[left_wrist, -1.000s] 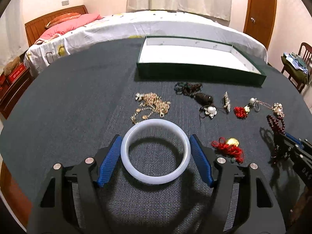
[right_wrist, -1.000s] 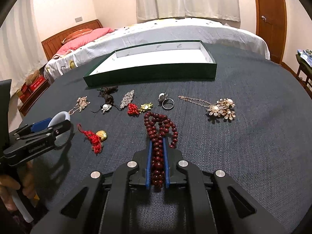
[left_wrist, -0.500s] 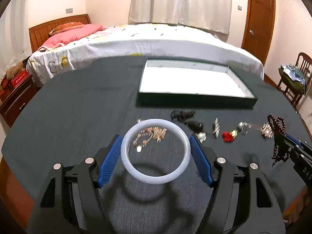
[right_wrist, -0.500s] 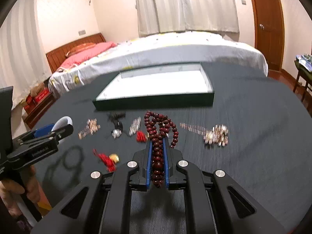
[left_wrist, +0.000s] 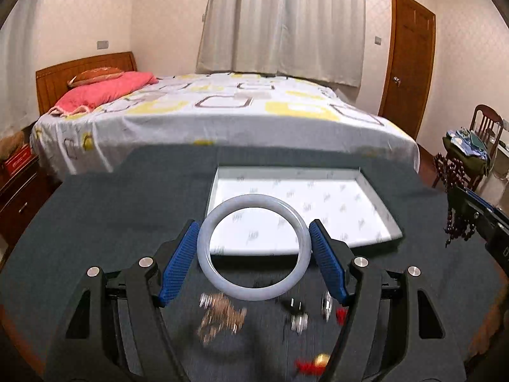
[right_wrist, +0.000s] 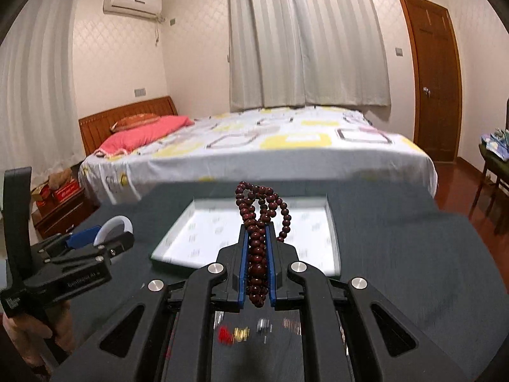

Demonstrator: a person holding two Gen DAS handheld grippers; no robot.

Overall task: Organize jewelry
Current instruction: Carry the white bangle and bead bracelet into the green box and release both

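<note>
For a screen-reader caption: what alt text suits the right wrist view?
The right gripper clamps a dark red bead strand above a dark tabletop, facing a white-lined tray. At left, the left gripper holds a pale bangle.

I'm looking into a home bedroom: a made bed (left_wrist: 222, 117) with pink pillow (left_wrist: 105, 90) and wooden headboard (right_wrist: 127, 117), long curtains (right_wrist: 305, 38), an air conditioner (right_wrist: 132, 1), a wooden door (left_wrist: 410, 63).

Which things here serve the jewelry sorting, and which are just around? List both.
Job: white bangle in left gripper; dark red bead string in right gripper; white-lined tray; loose jewelry on the tablecloth.
Around: bed, chair, door.
</note>
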